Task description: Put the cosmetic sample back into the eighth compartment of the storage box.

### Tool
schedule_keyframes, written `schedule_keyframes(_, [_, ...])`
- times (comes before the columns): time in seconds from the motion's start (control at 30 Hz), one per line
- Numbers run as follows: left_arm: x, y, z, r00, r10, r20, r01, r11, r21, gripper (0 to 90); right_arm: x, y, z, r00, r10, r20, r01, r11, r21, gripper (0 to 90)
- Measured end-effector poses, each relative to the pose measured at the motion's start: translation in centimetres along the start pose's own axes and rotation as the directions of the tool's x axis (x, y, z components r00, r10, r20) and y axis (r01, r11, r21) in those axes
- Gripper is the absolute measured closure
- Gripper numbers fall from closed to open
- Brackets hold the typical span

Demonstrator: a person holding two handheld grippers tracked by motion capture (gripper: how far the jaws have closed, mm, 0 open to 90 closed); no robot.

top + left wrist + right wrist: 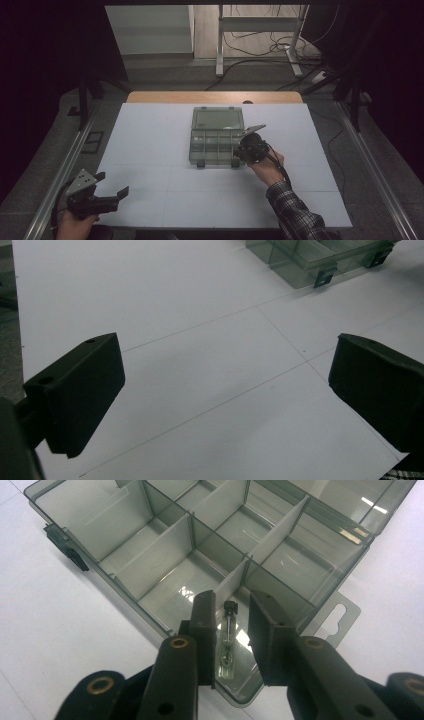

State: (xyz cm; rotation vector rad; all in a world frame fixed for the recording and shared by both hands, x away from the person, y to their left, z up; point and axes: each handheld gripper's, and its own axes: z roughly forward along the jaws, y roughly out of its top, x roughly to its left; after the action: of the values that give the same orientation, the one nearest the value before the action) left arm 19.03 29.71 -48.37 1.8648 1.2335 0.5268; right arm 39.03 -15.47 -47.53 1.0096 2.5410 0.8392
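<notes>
A clear grey compartment box [216,134] lies open in the middle of the white table, its lid [218,119] folded flat behind it. In the right gripper view, a small clear glass vial with a black cap [227,642] lies in the box's [150,550] nearest corner compartment. My right gripper [232,599] hangs over that compartment, one jaw on each side of the vial with a narrow gap and no contact. In the high view it [245,149] is at the box's front right corner. My left gripper [114,183] is wide open and holds nothing at the table's front left corner.
The left gripper [225,355] looks across bare white table [200,315] toward the box's front latches [325,276]. The other compartments [125,515] look empty. A hanging tab [342,612] sticks out of the box's side. Metal rails [65,165] flank the table.
</notes>
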Motion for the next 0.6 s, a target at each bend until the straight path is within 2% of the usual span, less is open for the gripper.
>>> schedule_keyframes(0.6, [0.01,0.00,-0.01,1.0000,-0.001,0.000,0.001,1.0000,-0.001,2.2,0.21,-0.10,-1.01,0.9999,0.010,-0.010,-0.011,1.000,-0.020,55.8])
